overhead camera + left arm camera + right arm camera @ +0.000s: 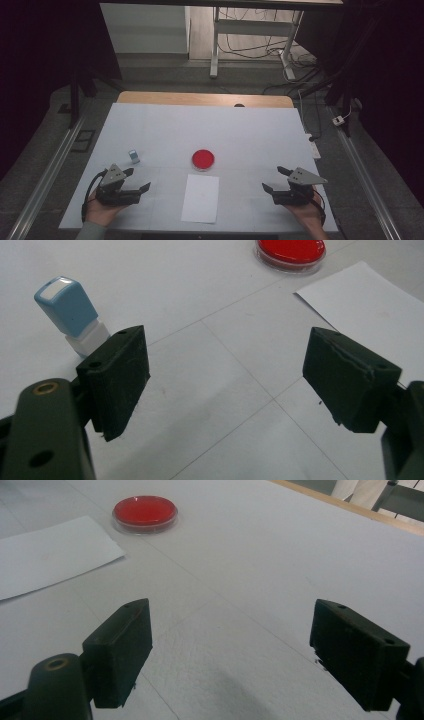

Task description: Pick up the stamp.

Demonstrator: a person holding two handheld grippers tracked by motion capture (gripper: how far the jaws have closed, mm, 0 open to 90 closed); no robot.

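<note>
My left gripper (135, 181) rests low over the white table (250, 135), jaws spread wide with nothing between them, and my right gripper (274, 180) sits the same way on the far side of the sheet of paper (200, 198), jaws wide apart and empty. I take the paper as my mark: it lies flat at the near edge of the table, between my two grippers, the left one just off its left edge and the right one farther off its right edge. The red round dish (203, 159) stands just beyond the paper's far edge, close to it but apart. The small blue stamp (134, 156) stands upright on its white base, well to the left of the paper and a little beyond my left gripper; in the left gripper view it rises right behind my left jaw, near it, though I cannot tell whether they touch
</note>
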